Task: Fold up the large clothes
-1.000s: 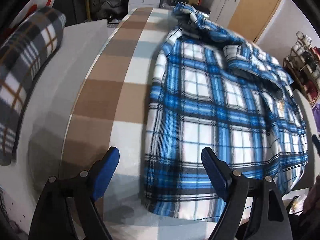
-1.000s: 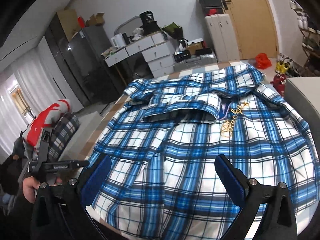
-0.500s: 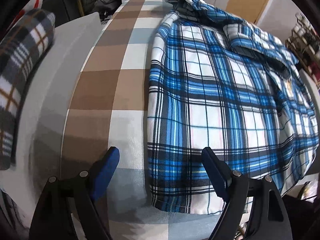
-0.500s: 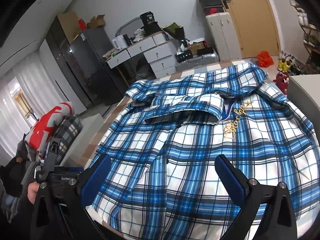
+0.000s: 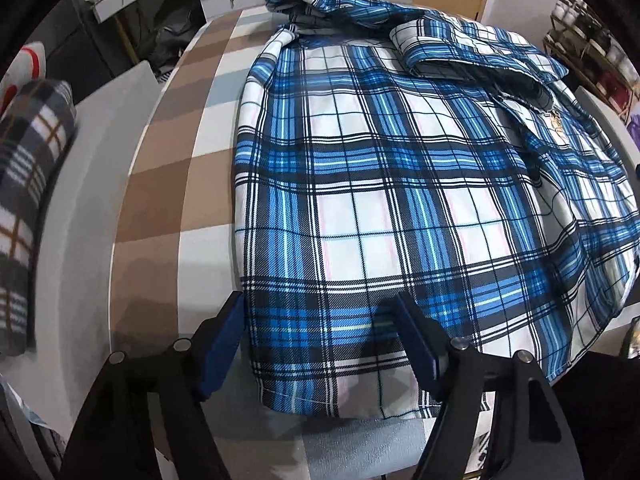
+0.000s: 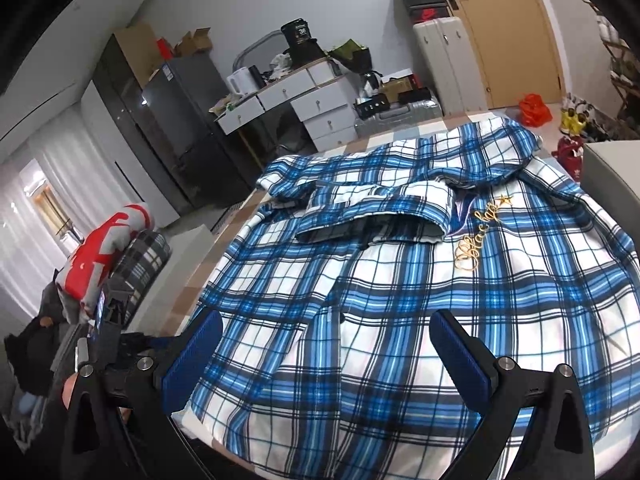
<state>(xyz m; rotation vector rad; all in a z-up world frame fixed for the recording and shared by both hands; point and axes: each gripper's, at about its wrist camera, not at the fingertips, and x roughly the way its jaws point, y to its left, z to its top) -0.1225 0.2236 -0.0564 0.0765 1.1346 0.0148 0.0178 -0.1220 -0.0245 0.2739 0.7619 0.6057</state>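
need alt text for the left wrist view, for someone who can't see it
A blue and white plaid shirt lies spread flat on a bed covered with a brown, white and grey checked sheet. The left gripper hangs open at the shirt's near hem, jaws astride its corner. A dark plaid pillow lies at far left.

A black tub [image 6: 299, 36] on the desk, at about eleven o'clock in the right wrist view, bore the number "36". Gold cursive embroidery [image 6: 478, 236] with a star ran across the shirt [image 6: 400, 300] at two o'clock, its letters too small to read.
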